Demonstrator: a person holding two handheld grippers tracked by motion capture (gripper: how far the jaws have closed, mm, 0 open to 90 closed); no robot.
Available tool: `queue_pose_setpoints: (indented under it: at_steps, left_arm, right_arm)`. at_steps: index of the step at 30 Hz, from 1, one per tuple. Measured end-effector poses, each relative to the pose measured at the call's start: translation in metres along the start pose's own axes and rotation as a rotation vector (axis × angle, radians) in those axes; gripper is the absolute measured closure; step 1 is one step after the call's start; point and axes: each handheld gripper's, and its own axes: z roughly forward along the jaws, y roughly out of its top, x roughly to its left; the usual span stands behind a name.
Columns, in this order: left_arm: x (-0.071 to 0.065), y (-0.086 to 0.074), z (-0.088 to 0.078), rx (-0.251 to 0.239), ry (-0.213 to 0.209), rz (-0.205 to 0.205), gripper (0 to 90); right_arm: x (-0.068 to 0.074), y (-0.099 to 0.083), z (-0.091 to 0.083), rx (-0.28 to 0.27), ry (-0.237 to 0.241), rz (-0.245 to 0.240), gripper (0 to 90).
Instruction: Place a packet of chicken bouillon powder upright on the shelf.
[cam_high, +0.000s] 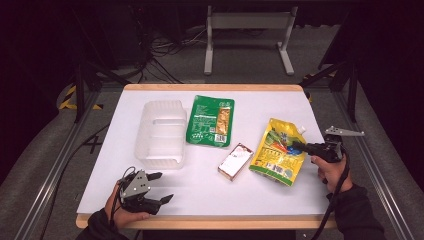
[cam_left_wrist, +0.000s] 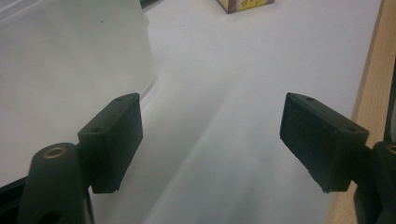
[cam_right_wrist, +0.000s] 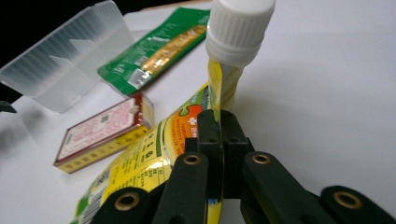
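Note:
A yellow spouted pouch (cam_high: 278, 151) with a white screw cap (cam_right_wrist: 239, 29) lies on the white table (cam_high: 210, 190) at the right. My right gripper (cam_high: 299, 146) is shut on the pouch's right edge just below the spout, and the pouch (cam_right_wrist: 140, 170) bends up where the jaws pinch it. Near the front left corner, my left gripper (cam_high: 162, 187) rests open with nothing between its black pads (cam_left_wrist: 116, 140), just in front of a clear plastic bin (cam_high: 161, 132).
A green flat packet (cam_high: 211, 120) lies at the back centre, beside the clear bin (cam_right_wrist: 65, 56). A small red and white box (cam_high: 235, 160) sits between that packet and the pouch. The table's wooden front edge (cam_left_wrist: 369, 93) runs close to my left gripper.

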Motion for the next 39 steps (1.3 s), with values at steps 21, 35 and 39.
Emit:
queue_pose_setpoints:
  at_steps: [21, 35, 39]
  left_arm:
    - [0.001, 0.000, -0.004, -0.018, -0.002, -0.010, 21.9]
    - [0.004, 0.007, -0.012, -0.077, -0.001, -0.025, 22.7]
    - [0.003, 0.008, -0.012, -0.079, -0.004, -0.025, 22.7]
  right_arm:
    - [0.073, 0.024, -0.034, -0.141, 0.027, -0.239, 90.0]
    - [0.096, 0.039, -0.031, -0.162, 0.015, -0.320, 90.0]
    - [0.099, 0.041, -0.029, -0.167, 0.019, -0.331, 90.0]
